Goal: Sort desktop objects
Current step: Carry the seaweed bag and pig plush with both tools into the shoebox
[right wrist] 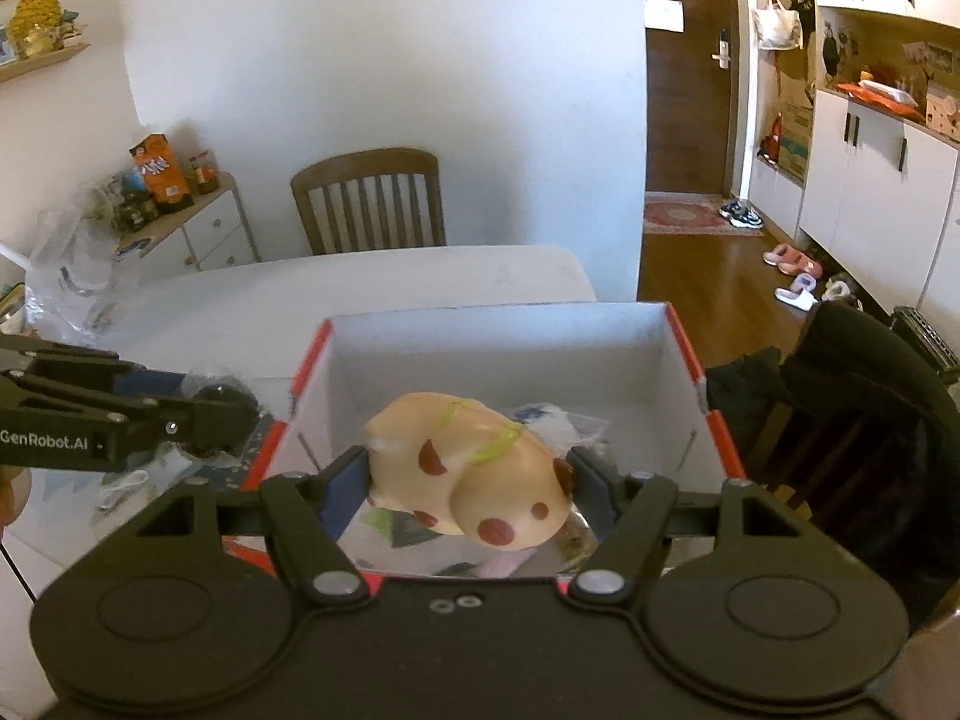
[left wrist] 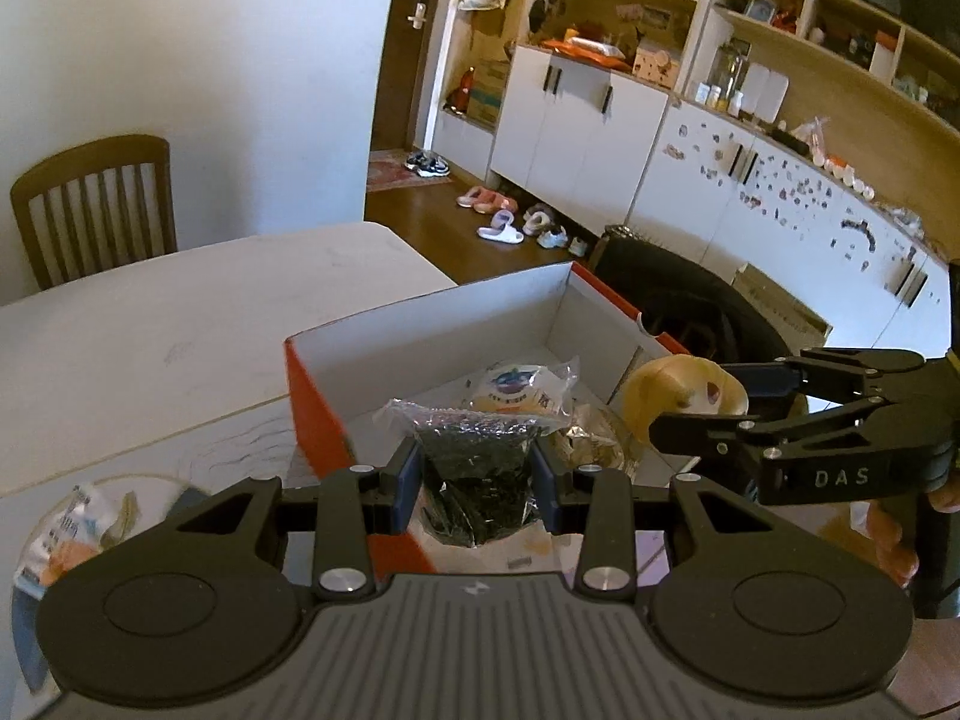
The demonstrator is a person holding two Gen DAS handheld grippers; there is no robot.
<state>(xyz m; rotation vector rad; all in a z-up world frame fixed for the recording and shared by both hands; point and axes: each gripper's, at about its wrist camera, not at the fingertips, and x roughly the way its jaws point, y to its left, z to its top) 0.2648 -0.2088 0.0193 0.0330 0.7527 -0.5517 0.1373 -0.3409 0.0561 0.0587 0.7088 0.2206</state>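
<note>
A white surface (right wrist: 372, 282) runs to the far wall, where a wooden chair (right wrist: 369, 198) stands at its far edge. On the near right part of the surface sits an open cardboard box (right wrist: 498, 348), orange-red outside and pale inside, its long axis running from near to far. The black frame of each gripper fills the near edge of its own view.

The right gripper (right wrist: 468, 471) hangs over the near end of the box, its fingers (right wrist: 351, 480) pinching a cream squishy toy (right wrist: 468, 468) with red-brown spots. The toy's long axis lies crosswise between the fingers, left to right, and its rounder spotted end tips toward the near right.

The left gripper (left wrist: 474, 480) hangs over the box's near left corner, its fingers (left wrist: 405, 489) pinching a clear bag of dark dried leaves (left wrist: 474, 474). The bag hangs roughly upright, its crumpled sealed top pointing to the far side.

Inside the box, under both loads, lie a plastic-wrapped snack pack (left wrist: 522, 387) with a blue label and other crinkled wrappers. Loose packets (left wrist: 72, 534) lie on the surface left of the box.
</note>
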